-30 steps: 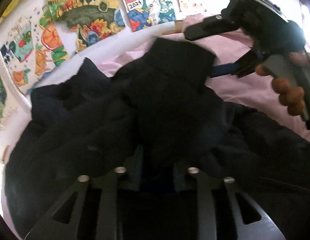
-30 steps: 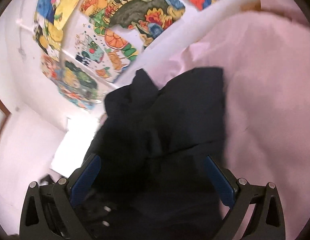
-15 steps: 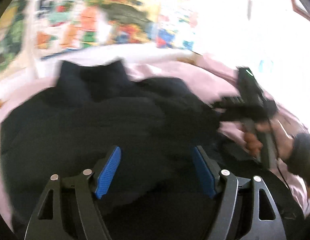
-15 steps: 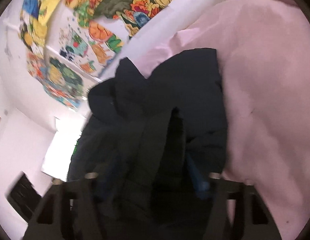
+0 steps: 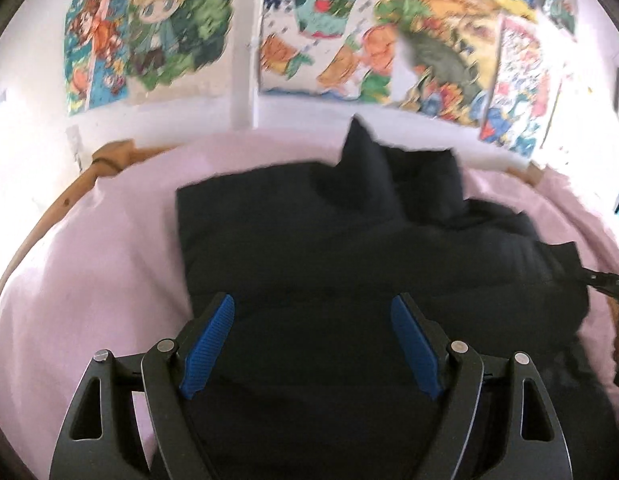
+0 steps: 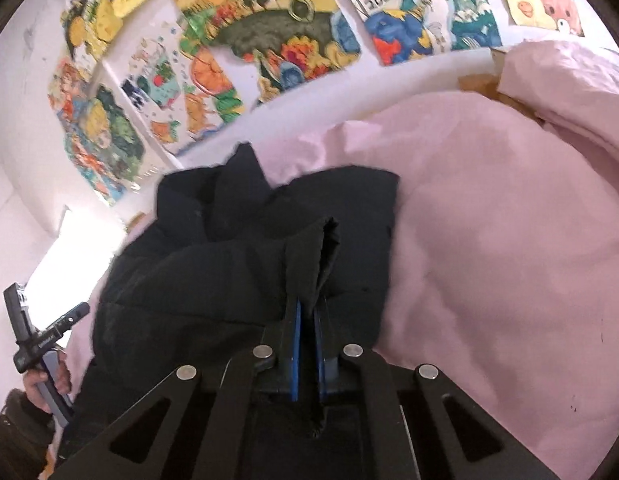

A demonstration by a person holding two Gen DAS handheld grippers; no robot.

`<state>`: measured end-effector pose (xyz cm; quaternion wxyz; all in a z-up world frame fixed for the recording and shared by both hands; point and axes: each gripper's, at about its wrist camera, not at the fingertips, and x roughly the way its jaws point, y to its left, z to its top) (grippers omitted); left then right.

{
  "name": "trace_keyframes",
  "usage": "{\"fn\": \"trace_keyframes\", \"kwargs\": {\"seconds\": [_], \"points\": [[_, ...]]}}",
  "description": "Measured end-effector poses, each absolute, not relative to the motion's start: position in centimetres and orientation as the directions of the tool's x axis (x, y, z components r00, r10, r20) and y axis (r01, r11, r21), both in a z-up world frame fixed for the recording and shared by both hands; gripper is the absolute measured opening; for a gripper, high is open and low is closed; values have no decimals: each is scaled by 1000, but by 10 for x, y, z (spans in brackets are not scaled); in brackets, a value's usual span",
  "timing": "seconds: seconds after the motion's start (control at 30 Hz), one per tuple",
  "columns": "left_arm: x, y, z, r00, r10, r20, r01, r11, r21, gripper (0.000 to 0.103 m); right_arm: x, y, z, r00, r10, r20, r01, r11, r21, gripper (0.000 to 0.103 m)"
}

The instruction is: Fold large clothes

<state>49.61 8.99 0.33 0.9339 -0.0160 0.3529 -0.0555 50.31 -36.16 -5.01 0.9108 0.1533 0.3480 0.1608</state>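
A large black padded jacket (image 5: 349, 240) lies on a pink bed sheet (image 5: 89, 260); it also shows in the right wrist view (image 6: 229, 272). My left gripper (image 5: 313, 340) is open and empty, its blue pads spread wide just above the jacket's near part. My right gripper (image 6: 307, 320) is shut on a raised fold of the jacket (image 6: 313, 256), which stands up between its blue pads. The left gripper's body (image 6: 41, 340) shows at the left edge of the right wrist view, held in a hand.
Colourful posters (image 5: 321, 40) cover the white wall behind the bed. A wooden bed frame edge (image 5: 61, 208) curves along the left. A pink pillow or bunched cover (image 6: 561, 80) lies at the far right. Bare pink sheet (image 6: 509, 260) spreads right of the jacket.
My left gripper let go of the jacket, opened and swung left. My right gripper, open a second ago, closed on a fold of the jacket and lifted it.
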Motion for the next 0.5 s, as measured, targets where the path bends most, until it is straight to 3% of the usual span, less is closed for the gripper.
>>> {"fn": "trace_keyframes", "kwargs": {"seconds": [0.2, 0.33, 0.5], "points": [[502, 104, -29, 703, -102, -704, 98, 994, -45, 77, 504, -355, -69, 695, 309, -649, -163, 947, 276, 6], [508, 113, -36, 700, -121, -704, 108, 992, -64, 93, 503, -348, -80, 691, 257, -676, -153, 966, 210, 7], [518, 123, -54, 660, -166, -733, 96, 986, -137, 99, 501, -335, -88, 688, 184, -702, -156, 982, 105, 7]]}}
